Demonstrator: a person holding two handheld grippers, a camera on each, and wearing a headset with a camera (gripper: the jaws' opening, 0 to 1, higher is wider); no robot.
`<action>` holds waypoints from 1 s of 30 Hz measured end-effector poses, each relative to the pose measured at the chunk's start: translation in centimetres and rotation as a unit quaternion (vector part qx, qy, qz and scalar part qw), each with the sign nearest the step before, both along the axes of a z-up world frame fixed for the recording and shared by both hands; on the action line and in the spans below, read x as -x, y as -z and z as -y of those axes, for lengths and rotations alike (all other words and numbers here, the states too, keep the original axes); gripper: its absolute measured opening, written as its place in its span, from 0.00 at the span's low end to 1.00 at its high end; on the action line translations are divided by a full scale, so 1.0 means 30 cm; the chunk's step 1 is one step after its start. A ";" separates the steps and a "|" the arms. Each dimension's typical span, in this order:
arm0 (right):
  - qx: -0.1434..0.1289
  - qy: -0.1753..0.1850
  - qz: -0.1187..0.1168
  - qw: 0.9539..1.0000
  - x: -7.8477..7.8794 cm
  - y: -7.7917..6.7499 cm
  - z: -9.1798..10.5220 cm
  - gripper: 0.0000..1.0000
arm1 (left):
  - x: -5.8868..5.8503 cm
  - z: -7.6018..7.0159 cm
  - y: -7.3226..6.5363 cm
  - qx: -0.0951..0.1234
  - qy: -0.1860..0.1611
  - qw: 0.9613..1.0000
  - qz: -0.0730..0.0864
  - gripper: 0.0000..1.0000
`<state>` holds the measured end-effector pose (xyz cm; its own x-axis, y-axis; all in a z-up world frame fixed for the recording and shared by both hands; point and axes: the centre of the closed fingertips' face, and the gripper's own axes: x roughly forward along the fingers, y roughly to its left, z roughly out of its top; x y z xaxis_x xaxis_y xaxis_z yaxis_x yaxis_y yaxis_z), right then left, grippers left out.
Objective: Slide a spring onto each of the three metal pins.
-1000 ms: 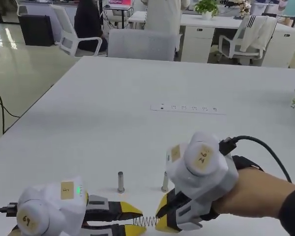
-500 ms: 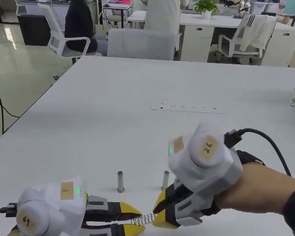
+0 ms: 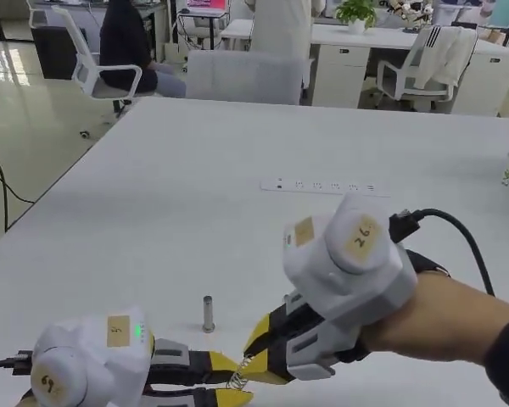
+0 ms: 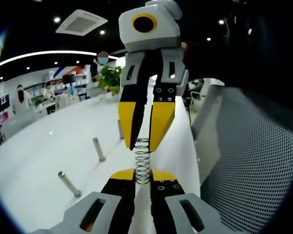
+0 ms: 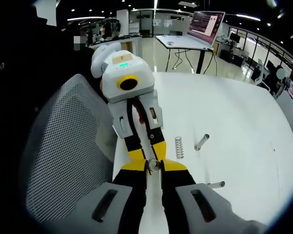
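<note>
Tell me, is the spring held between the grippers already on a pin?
Not on one: the spring hangs between the left gripper and right gripper; the nearby pin stands bare.

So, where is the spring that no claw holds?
In the right gripper view, the loose spring lies on the white table, just left of a metal pin and right of the left claw.

Beyond the pins, open white table is offered as far as the power strip. The near edge is blocked: the left gripper and right gripper are clamped tip to tip on one spring. To one side, passage is narrowed by a pin, a second pin and a loose spring. On the other side, the edge is hemmed by a mesh chair back.
</note>
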<state>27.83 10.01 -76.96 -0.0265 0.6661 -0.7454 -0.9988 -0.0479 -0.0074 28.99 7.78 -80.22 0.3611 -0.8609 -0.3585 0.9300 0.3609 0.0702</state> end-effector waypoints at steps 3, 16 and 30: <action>-0.003 -0.003 0.002 1.000 0.005 -0.003 -0.009 0.08 | 0.002 0.003 -0.003 0.000 0.001 1.000 0.001 0.03; 0.026 -0.007 -0.007 1.000 0.009 0.029 0.005 0.13 | 0.006 0.006 -0.002 -0.002 0.005 1.000 0.000 0.03; 0.074 -0.033 -0.010 0.997 0.027 0.079 0.003 0.09 | 0.019 0.024 0.005 -0.014 0.018 1.000 -0.001 0.03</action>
